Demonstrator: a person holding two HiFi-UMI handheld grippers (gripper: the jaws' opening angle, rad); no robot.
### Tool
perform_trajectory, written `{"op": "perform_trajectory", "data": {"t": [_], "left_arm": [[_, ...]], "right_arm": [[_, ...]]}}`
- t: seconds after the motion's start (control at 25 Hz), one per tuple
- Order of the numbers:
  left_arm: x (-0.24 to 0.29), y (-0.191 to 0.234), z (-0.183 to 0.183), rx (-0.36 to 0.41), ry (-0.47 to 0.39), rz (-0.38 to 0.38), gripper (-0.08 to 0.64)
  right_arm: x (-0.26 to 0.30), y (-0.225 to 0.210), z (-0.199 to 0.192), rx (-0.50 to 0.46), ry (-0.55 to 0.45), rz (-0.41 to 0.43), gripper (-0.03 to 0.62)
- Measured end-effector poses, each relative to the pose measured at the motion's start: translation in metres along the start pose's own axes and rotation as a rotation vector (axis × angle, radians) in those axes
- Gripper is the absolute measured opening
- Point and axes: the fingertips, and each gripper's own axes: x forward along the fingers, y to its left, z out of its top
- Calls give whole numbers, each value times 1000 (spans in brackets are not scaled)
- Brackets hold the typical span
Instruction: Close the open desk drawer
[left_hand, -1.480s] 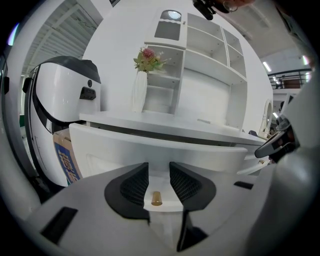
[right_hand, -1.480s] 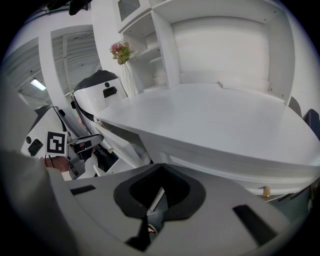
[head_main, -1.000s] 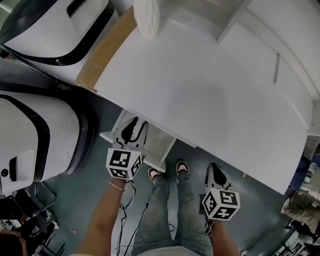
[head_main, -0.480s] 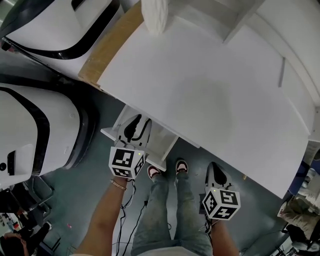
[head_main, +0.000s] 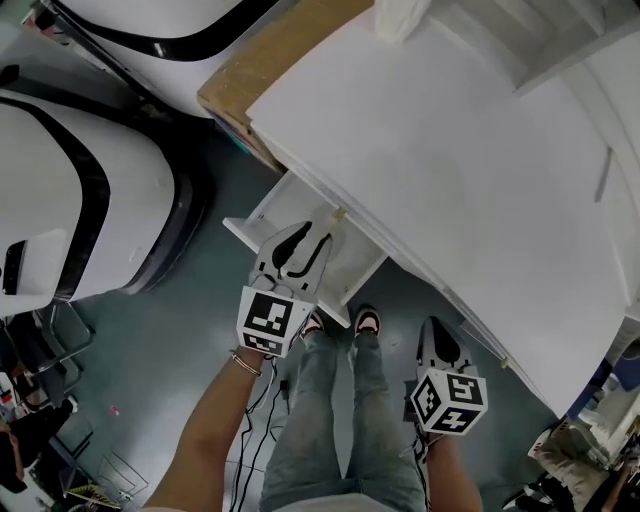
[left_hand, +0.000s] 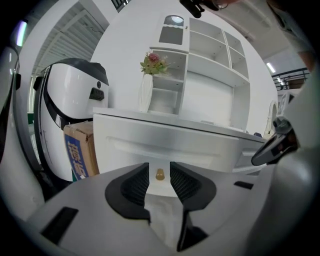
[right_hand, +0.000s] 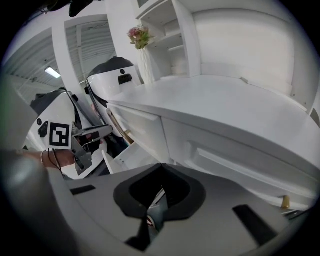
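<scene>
The white desk (head_main: 450, 170) has a white drawer (head_main: 262, 215) pulled out at its front left. My left gripper (head_main: 303, 238) hangs over the drawer's inside, pointing at the desk front. Its jaws stand open by a narrow gap with nothing held. In the left gripper view a small brass knob (left_hand: 160, 174) on the desk's front panel (left_hand: 170, 147) shows in that gap, a little beyond the tips. My right gripper (head_main: 437, 347) is low beside the person's right leg, jaws shut and empty. The right gripper view shows the open drawer (right_hand: 125, 156) and the left gripper (right_hand: 92, 132).
Large white pod-shaped machines (head_main: 70, 190) stand left of the desk, a cardboard box (head_main: 275, 55) between them and it. A white vase with flowers (left_hand: 146, 92) and a shelf unit (left_hand: 200, 75) sit on the desk. The person's shoes (head_main: 365, 322) are just before the drawer.
My left gripper has moved forward over the open drawer, closer to the desk front. The head view has shifted left. The right gripper has hardly moved.
</scene>
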Motion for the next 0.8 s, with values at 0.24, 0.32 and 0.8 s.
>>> {"op": "perform_trajectory", "data": {"t": [0.24, 0.32, 0.8], "left_arm": [[-46, 18, -48, -26, 14, 46, 137], [-61, 24, -67, -48, 12, 64, 137], [-112, 41, -166, -44, 16, 44, 138]], "right_arm": [[29, 36, -16, -125, 54, 76, 6], [39, 46, -24, -140, 68, 89, 8], [104, 93, -58, -211, 84, 104, 6]]}}
